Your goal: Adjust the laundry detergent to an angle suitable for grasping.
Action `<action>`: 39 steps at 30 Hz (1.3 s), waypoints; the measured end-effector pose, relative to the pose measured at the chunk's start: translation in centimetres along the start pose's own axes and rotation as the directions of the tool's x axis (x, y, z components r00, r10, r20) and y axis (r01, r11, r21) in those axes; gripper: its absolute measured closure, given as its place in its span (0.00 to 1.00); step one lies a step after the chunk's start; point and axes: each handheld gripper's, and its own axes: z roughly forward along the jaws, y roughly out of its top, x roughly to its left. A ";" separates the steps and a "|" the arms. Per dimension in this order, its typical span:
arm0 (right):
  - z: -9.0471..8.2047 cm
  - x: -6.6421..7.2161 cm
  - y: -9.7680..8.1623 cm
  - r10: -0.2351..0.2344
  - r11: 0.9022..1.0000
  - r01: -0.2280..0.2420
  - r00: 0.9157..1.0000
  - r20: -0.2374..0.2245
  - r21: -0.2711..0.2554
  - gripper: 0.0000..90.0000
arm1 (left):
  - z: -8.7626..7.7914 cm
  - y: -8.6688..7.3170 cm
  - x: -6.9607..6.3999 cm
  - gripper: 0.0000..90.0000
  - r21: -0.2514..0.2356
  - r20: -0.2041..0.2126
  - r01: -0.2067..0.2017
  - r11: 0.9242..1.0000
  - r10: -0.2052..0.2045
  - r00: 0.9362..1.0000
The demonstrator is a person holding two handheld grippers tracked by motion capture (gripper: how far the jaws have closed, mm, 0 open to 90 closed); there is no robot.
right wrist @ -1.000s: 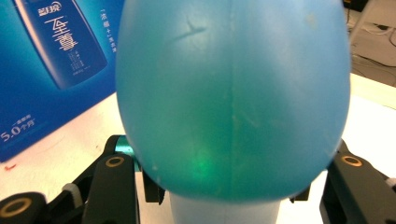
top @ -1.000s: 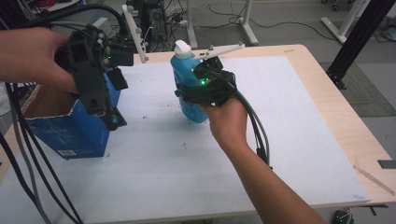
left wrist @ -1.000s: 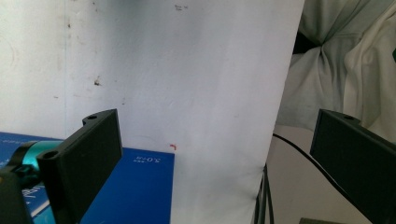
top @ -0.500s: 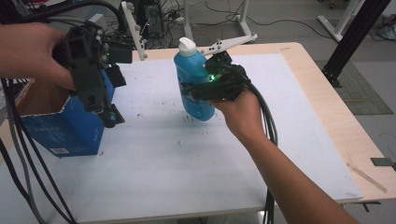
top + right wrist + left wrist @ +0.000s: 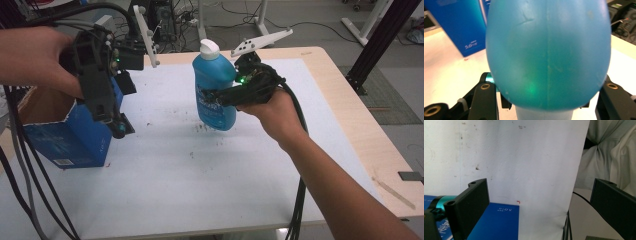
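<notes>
Right tool (image 5: 220,95) pinching blue bottle (image 5: 214,85), now lifted clear of the counter (image 5: 240,180) and tilted, shifted right versus earlier. Left tool (image 5: 112,120) jaws spread, hovering unchanged at the blue box (image 5: 65,140).

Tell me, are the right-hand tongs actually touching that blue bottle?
Touching. In the right gripper view the blue bottle sits squeezed between both jaws of the right tongs.

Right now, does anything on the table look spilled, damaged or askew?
The blue bottle is off the table, clamped in the right tool, tilted slightly. Dark specks dot the white table cover beneath it; whether spill or dirt is unclear. The blue box has its top flaps open. Nothing looks broken.
</notes>
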 end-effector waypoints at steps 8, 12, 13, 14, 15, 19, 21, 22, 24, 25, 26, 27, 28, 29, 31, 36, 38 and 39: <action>-0.7 -1.1 0.2 -0.055 0.998 0.055 0.993 -0.101 -0.004 0.49 | 0.1 0.0 0.2 0.03 0.002 0.002 0.003 1.000 -0.003 1.000; -0.9 -1.4 0.4 -0.078 0.997 0.079 0.986 -0.145 0.000 0.49 | 0.2 0.1 0.4 0.03 0.003 0.002 0.004 1.000 -0.004 1.000; -0.9 -1.5 0.4 -0.083 0.996 0.084 0.984 -0.155 0.001 0.49 | 0.2 0.1 0.4 0.03 0.002 0.002 0.009 1.000 -0.009 1.000; -0.9 -1.5 0.4 -0.085 0.996 0.086 0.983 -0.165 0.001 0.49 | 0.2 0.1 0.4 0.03 0.003 0.003 0.006 1.000 -0.006 1.000; -0.9 -1.6 0.4 -0.088 0.996 0.090 0.981 -0.175 0.000 0.49 | 0.2 0.1 0.4 0.02 0.005 0.003 0.006 1.000 -0.006 1.000; -0.7 -1.7 0.3 -0.096 0.995 0.098 0.972 -0.214 -0.002 0.49 | 0.3 0.3 0.5 0.03 0.005 0.004 0.006 1.000 -0.006 1.000; -0.7 -1.7 0.2 -0.098 0.995 0.100 0.967 -0.234 -0.001 0.49 | 0.3 0.3 0.5 0.02 0.007 0.003 0.008 1.000 -0.008 1.000; -0.6 -1.8 0.1 -0.101 0.995 0.103 0.964 -0.244 -0.004 0.49 | 0.3 0.3 0.5 0.03 0.008 0.003 0.007 1.000 -0.007 1.000; -0.5 -2.0 0.0 -0.104 0.994 0.105 0.958 -0.268 -0.012 0.49 | 0.3 0.3 0.5 0.03 0.009 0.004 0.008 1.000 -0.008 1.000; -0.5 -2.1 0.0 -0.104 0.995 0.103 0.954 -0.280 -0.016 0.49 | 0.4 0.4 0.5 0.03 0.010 0.004 0.008 1.000 -0.009 1.000; -0.4 -2.1 0.0 -0.104 0.994 0.103 0.951 -0.292 -0.021 0.49 | 0.4 0.4 0.5 0.03 0.010 0.004 0.009 1.000 -0.009 1.000; -0.4 -2.2 0.0 -0.112 0.994 0.110 0.947 -0.303 -0.026 0.49 | 0.4 0.4 0.5 0.03 0.011 0.003 0.009 1.000 -0.009 1.000; -0.4 -2.3 0.0 -0.112 0.994 0.109 0.943 -0.312 -0.027 0.49 | 0.4 0.4 0.5 0.03 0.011 0.003 0.009 1.000 -0.009 1.000; -0.3 -2.4 0.1 -0.116 0.993 0.112 0.940 -0.322 -0.030 0.49 | 0.4 0.5 0.5 0.03 0.009 0.002 0.009 1.000 -0.009 1.000; -0.2 -2.5 0.1 -0.126 0.992 0.123 0.933 -0.338 -0.032 0.49 | 0.5 0.5 0.5 0.02 0.014 0.003 0.007 1.000 -0.008 1.000; 0.0 -2.8 0.3 -0.153 0.988 0.153 0.914 -0.375 -0.031 0.49 | 0.5 0.6 0.6 0.03 0.016 -0.001 0.011 1.000 -0.011 1.000; 0.2 -3.0 0.3 -0.157 0.987 0.159 0.907 -0.391 -0.029 0.49 | 0.6 0.7 0.6 0.03 0.016 0.000 0.013 1.000 -0.013 1.000; 0.3 -3.0 0.2 -0.163 0.986 0.165 0.903 -0.398 -0.030 0.49 | 0.6 0.7 0.6 0.03 0.019 -0.001 0.013 1.000 -0.013 1.000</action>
